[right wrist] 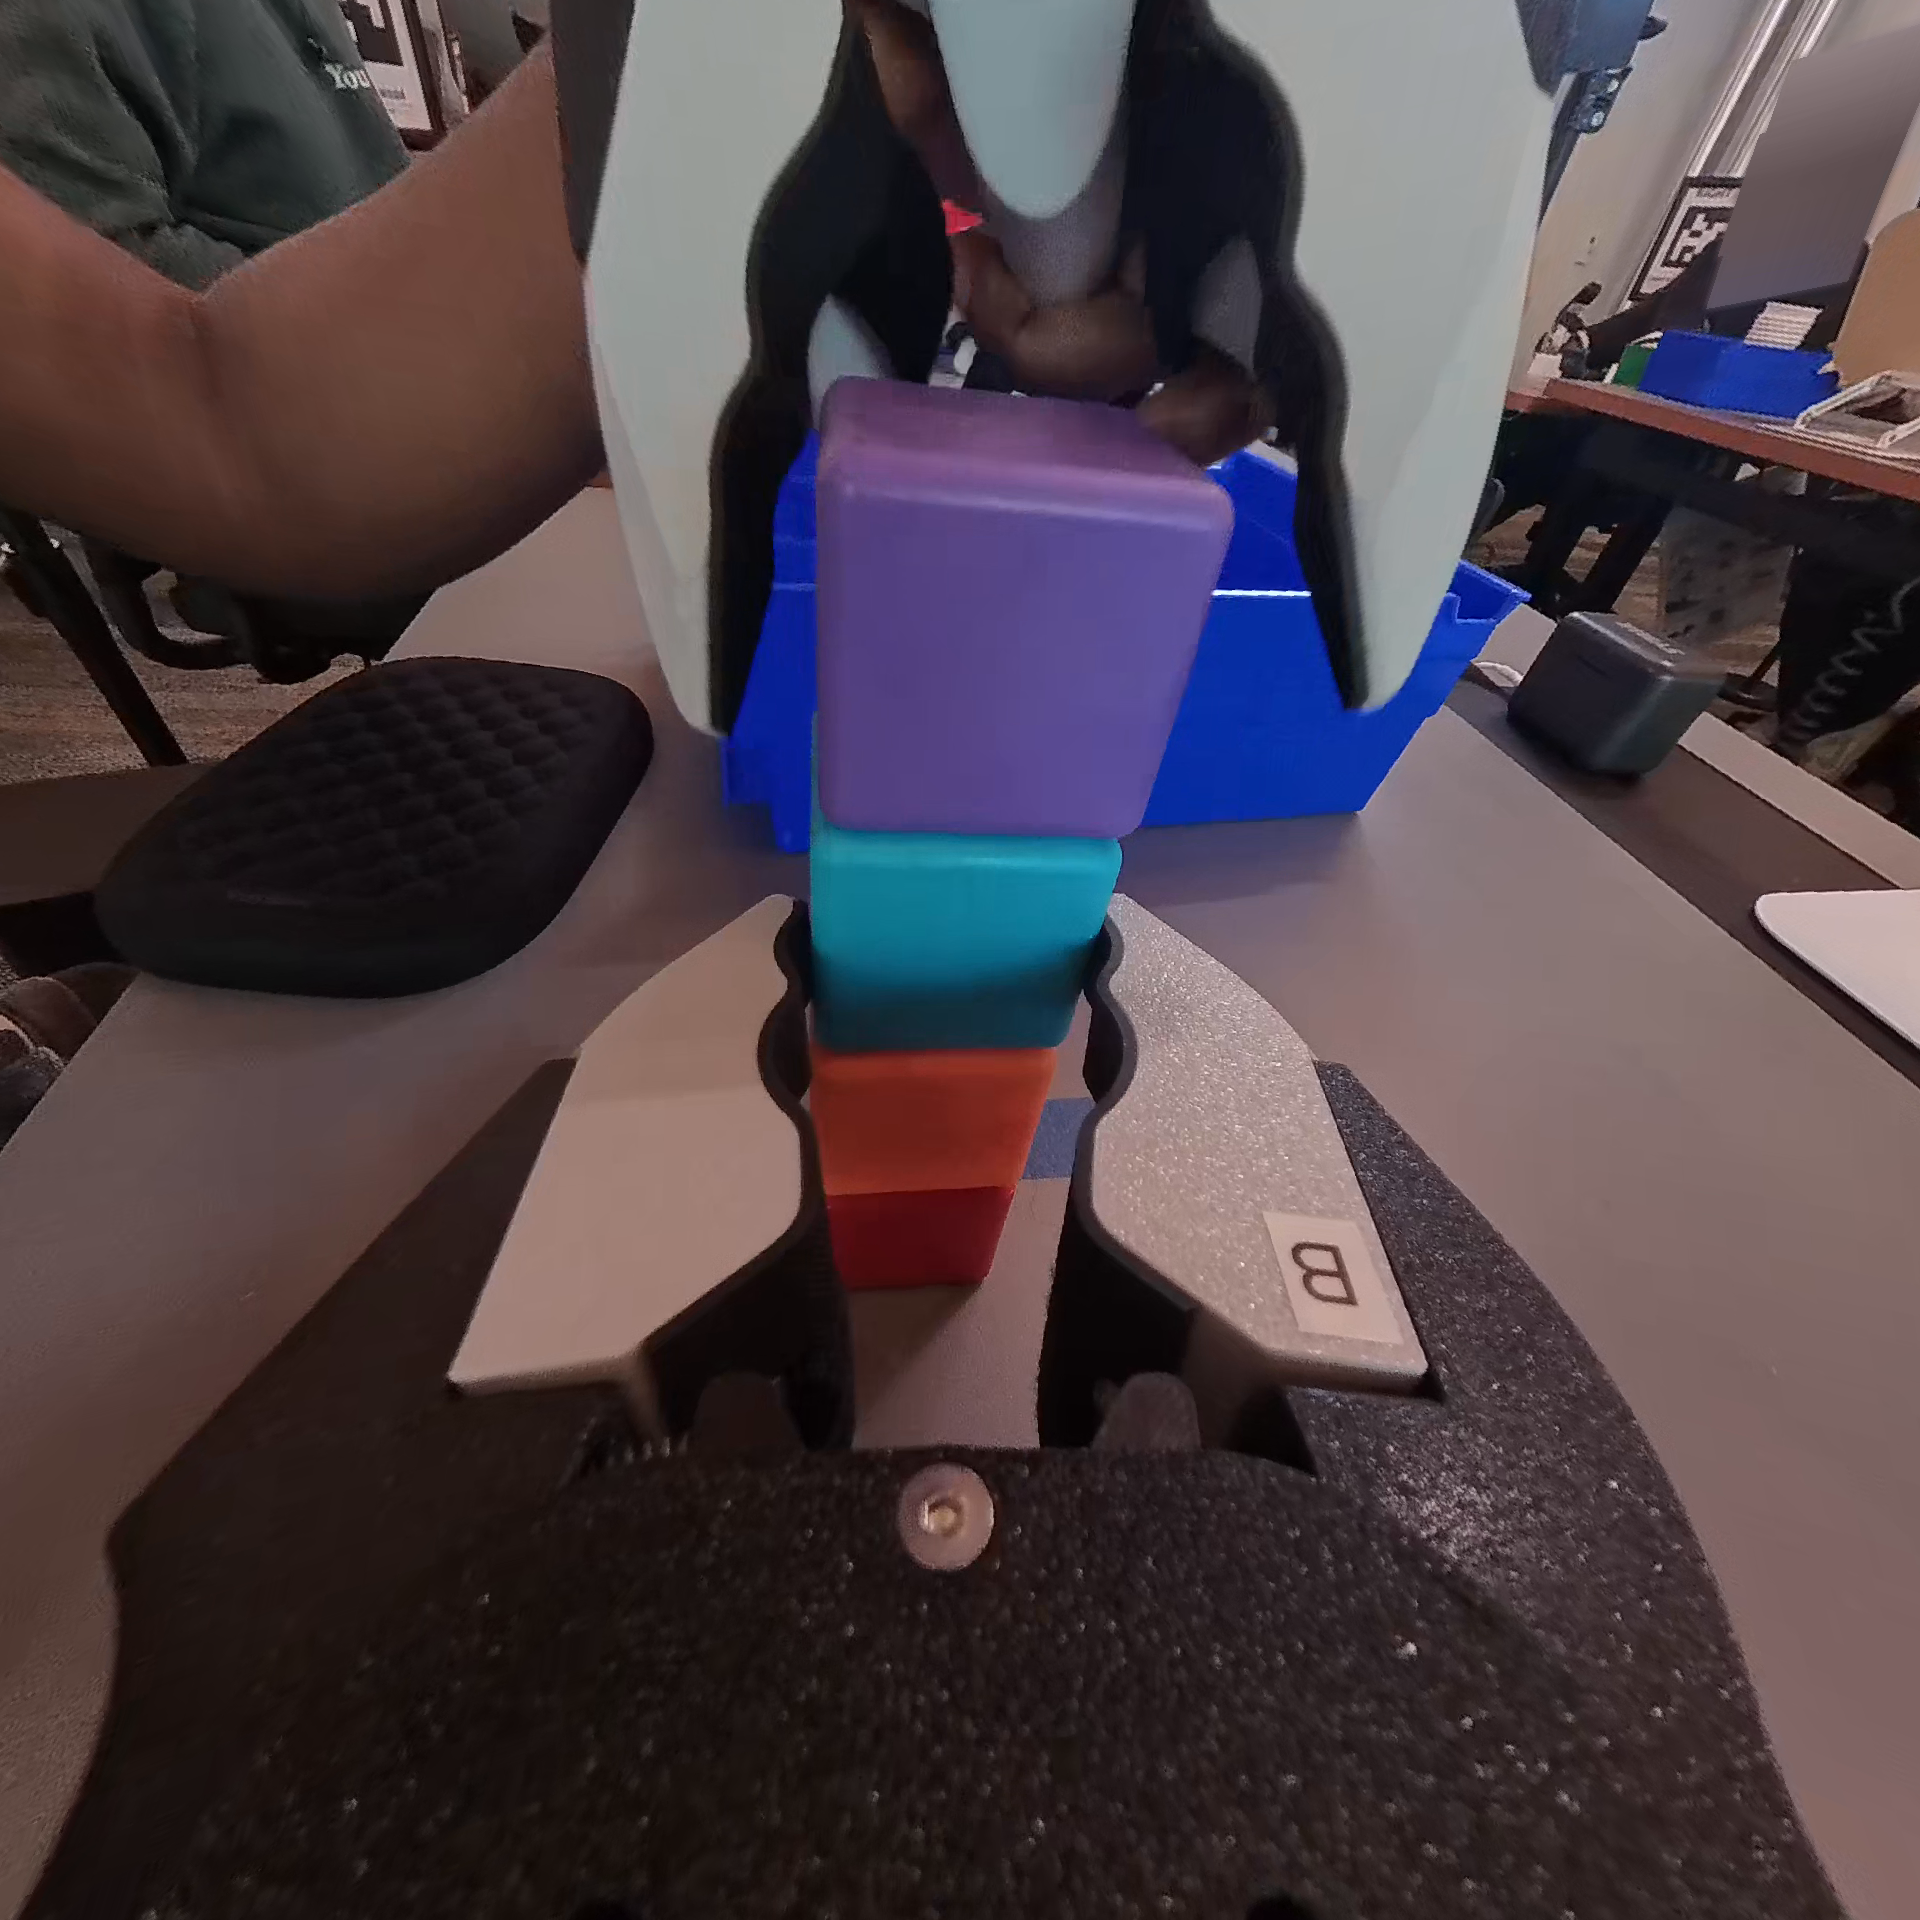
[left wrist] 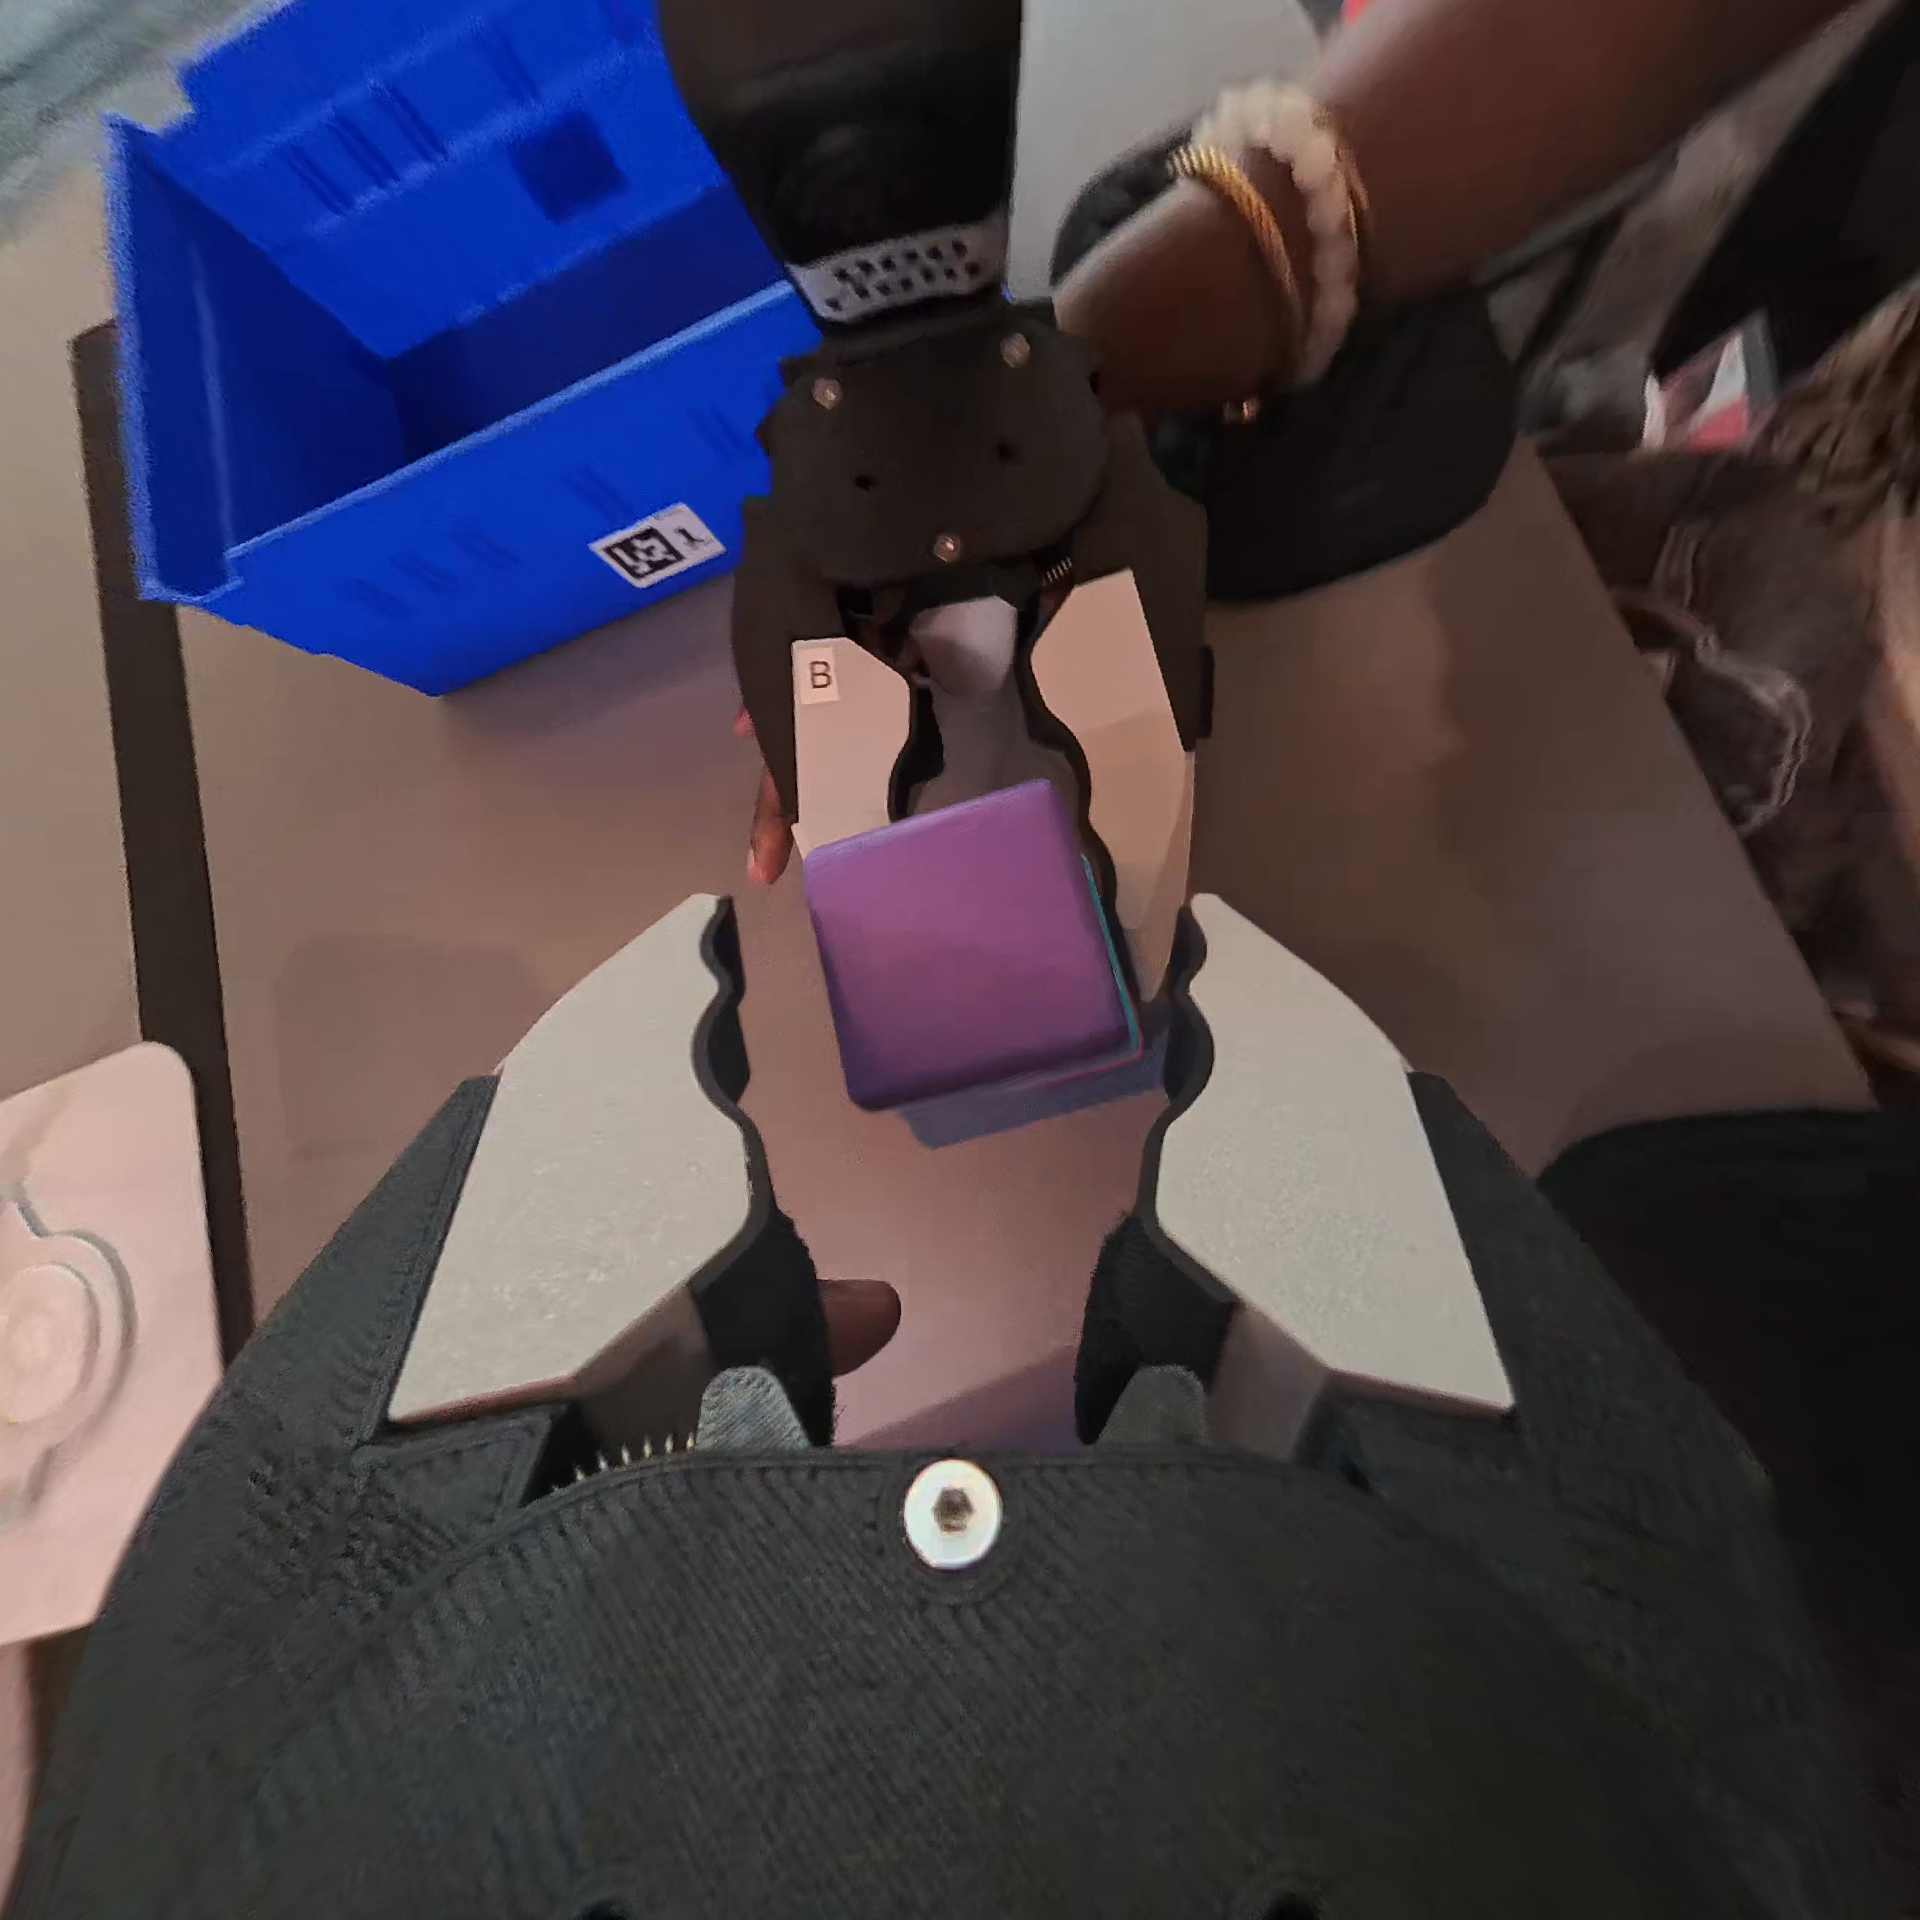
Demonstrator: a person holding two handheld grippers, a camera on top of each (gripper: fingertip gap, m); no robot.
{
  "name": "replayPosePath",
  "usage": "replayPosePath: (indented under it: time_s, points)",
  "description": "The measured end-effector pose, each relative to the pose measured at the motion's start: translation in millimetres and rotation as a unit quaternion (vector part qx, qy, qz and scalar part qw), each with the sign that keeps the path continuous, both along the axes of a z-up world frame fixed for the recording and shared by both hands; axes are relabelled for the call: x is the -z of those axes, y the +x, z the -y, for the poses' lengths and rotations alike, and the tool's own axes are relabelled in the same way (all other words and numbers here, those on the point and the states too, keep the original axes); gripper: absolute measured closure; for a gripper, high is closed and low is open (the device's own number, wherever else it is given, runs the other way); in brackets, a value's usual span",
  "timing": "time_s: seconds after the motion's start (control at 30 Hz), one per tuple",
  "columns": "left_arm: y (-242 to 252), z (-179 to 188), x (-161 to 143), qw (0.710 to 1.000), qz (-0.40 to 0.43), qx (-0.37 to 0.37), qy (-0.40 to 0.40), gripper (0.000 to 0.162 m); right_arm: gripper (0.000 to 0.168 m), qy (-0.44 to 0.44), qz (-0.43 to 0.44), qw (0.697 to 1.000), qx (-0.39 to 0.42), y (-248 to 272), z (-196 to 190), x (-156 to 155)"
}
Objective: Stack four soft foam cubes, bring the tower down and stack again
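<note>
Blue bin (left wrist: pixel 436 436) looks empty; left gripper (left wrist: pixel 956 935) gapes wide around purple cube (left wrist: pixel 961 956), right gripper (right wrist: pixel 948 987) pinches teal cube (right wrist: pixel 951 935).

We count four foam cubes: one purple cube (right wrist: pixel 1008 613), one teal cube (right wrist: pixel 951 935), one orange cube (right wrist: pixel 925 1122), one red cube (right wrist: pixel 914 1236). Also one blue bin (left wrist: pixel 416 416) and two tools: left tool (left wrist: pixel 951 925) and right tool (right wrist: pixel 945 956).

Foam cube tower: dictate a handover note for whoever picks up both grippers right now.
Left gripper: open, straddling the purple cube on top, gaps either side.
Right gripper: fingers bracket the teal cube; grip unclear.
Tower on the table: red cube, orange cube, teal, purple, bottom to top.
Done: four stacked.
To do: bring it down, restack, unless this is the second build.
</note>
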State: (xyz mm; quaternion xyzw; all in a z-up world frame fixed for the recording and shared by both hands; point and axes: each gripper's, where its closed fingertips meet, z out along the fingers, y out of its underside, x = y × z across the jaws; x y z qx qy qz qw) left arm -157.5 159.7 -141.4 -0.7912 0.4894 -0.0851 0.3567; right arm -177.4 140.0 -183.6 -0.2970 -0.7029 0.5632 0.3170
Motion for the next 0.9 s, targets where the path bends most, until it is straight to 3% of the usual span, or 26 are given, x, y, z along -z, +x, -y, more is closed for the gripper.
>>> replayPosePath:
  time_s: [0.13, 0.27, 0.7, 0.77, 0.83, 0.9]
  points:
    - [-13, 3, -9, 0.991, 0.093, -0.096, 0.029, 0.094, 0.118, 0.001, 0.000, 1.000, 0.001, 0, 0, 0]
    - [-10, 10, -3, 0.985, 0.126, -0.104, 0.054, 0.111, 0.118, 0.000, 0.000, 1.000, 0.000, 0, 0, 0]
    - [-9, 11, -4, 0.982, 0.126, -0.120, 0.076, 0.109, 0.118, 0.005, -0.001, 1.000, -0.003, 1, 1, 0]
    - [-10, 12, -7, 0.980, 0.120, -0.124, 0.099, 0.084, 0.114, 0.006, -0.008, 1.000, -0.005, 3, 0, -3]
    - [-12, 12, -13, 0.973, 0.134, -0.141, 0.124, 0.060, 0.080, -0.023, -0.030, 0.999, -0.004, 7, -2, -19]
    - [-15, 11, -26, 0.956, 0.175, -0.174, 0.156, 0.028, 0.062, -0.066, -0.062, 0.996, 0.004, 12, -9, -42]
